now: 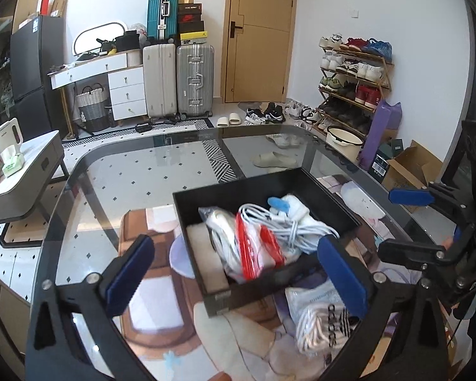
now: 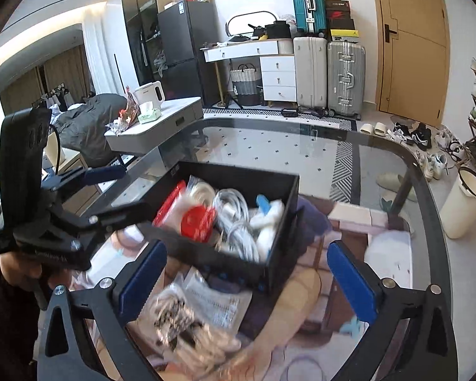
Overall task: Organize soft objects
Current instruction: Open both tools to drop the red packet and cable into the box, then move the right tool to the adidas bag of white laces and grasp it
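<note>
A black open box (image 1: 231, 190) stands on the glass table (image 1: 111, 171). It holds a coiled white cable (image 1: 288, 225), a clear bag with red print (image 1: 257, 247) and a white cloth with a blue tab (image 1: 285, 206). A clear bag with white cord and Adidas print (image 1: 320, 320) lies on the glass in front of the box. My left gripper (image 1: 238, 273) is open, its jaws either side of the box's near wall. My right gripper (image 2: 247, 279) is open above the same bag (image 2: 187, 324), near the box (image 2: 282, 197). Each gripper shows in the other's view, the right one (image 1: 409, 225) and the left one (image 2: 108, 190).
A patterned rug shows through the glass (image 1: 155, 273). A grey side table with a kettle (image 2: 149, 95) stands left of the glass table. Suitcases (image 1: 177, 79), a shoe rack (image 1: 352, 73) and a cream bucket (image 2: 466, 203) stand around the room.
</note>
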The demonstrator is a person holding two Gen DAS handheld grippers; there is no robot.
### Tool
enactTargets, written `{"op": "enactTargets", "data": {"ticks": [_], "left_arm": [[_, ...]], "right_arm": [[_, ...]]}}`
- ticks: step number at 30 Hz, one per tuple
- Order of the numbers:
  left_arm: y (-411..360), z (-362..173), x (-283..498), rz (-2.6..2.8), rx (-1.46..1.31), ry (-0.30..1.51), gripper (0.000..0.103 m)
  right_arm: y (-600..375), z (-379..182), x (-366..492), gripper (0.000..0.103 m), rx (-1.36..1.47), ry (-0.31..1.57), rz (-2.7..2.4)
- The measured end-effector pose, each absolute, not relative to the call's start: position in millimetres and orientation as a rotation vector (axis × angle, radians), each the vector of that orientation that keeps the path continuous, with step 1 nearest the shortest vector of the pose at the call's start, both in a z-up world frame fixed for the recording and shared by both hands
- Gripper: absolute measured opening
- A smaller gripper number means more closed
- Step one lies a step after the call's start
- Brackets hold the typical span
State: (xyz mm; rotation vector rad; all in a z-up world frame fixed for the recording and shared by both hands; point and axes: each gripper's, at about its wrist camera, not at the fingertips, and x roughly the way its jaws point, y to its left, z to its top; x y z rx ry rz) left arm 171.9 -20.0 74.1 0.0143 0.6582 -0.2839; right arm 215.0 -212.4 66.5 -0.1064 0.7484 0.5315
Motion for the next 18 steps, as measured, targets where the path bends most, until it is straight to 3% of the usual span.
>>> {"op": "enactTargets", "data": {"ticks": [18], "left_arm": [[-3.8, 44.1, 112.2, -0.231, -0.019, 0.702, 0.103]], "right_arm": [[-213.7, 26.5, 171.2, 0.102, -0.123, 0.86, 0.584]]}}
